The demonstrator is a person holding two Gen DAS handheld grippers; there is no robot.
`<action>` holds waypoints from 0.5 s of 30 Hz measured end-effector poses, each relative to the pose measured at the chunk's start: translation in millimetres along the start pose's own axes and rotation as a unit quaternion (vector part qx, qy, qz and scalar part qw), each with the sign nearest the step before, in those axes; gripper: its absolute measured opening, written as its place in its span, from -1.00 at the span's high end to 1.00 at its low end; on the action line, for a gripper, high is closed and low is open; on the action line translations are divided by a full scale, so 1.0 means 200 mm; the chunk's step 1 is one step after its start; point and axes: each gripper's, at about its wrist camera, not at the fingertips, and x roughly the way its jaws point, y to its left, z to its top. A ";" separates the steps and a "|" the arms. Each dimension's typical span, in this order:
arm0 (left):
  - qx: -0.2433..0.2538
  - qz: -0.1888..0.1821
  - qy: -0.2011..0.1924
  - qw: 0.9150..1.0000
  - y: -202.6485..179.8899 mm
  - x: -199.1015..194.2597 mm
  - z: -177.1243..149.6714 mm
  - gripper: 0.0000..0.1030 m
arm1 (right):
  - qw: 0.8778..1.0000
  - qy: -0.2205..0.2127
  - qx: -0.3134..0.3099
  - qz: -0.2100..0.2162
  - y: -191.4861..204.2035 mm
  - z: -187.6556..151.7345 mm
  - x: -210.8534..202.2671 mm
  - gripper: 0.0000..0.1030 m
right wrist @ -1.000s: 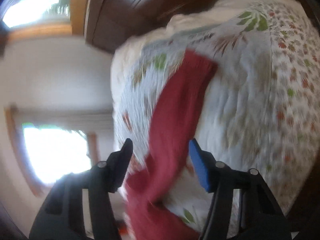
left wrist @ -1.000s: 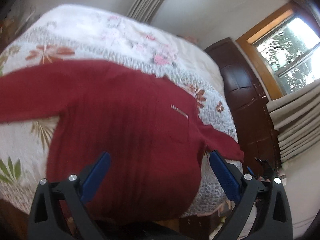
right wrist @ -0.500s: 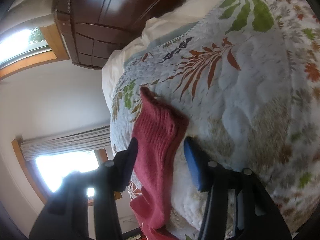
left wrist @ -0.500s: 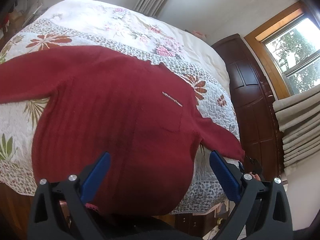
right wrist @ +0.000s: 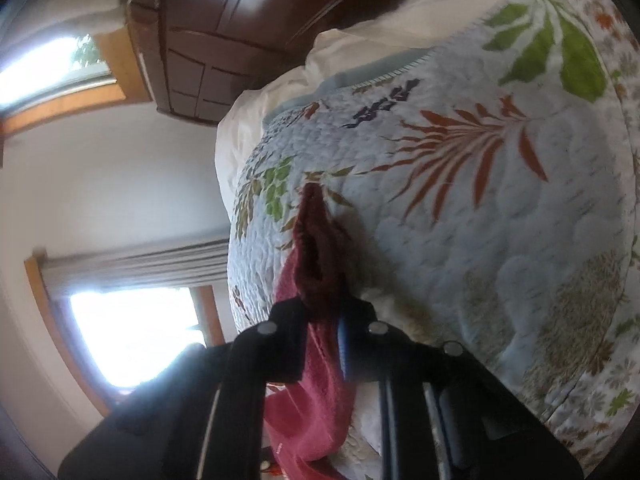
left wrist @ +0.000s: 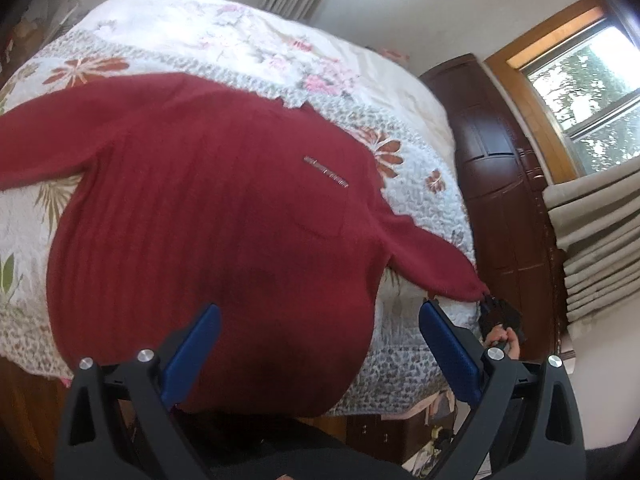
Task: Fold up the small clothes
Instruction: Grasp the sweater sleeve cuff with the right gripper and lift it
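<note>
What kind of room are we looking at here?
Most likely a bedroom in a home. A red sweater lies spread on a bed covered by a floral quilt, a dark wooden wardrobe stands beside it, and a curtained window lets in daylight.

Sweater (left wrist: 224, 216): flat on the quilt (left wrist: 416, 200), sleeves out to either side.
Left gripper (left wrist: 320, 354): over the sweater's near hem.
Right gripper (right wrist: 322, 316): at the sleeve cuff (right wrist: 316, 248), by the bed's edge.
Wardrobe (left wrist: 504, 200): past the bed's far side, seemingly beside the window (left wrist: 588, 96).
</note>
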 end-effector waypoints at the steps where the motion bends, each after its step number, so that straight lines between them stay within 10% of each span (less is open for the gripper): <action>1: -0.001 0.009 -0.001 1.000 0.01 0.00 0.00 -0.93 | 1.000 -0.003 -0.010 -0.005 0.03 -0.01 -0.01 0.78; 10: -0.085 -0.076 -0.013 0.993 0.20 -0.03 -0.01 -0.93 | 0.981 -0.004 -0.195 -0.011 0.67 -0.28 -0.07 0.79; 15: -0.167 -0.188 -0.023 0.968 0.36 -0.03 -0.03 -0.93 | 0.958 0.011 -0.287 0.002 1.03 -0.53 -0.05 0.79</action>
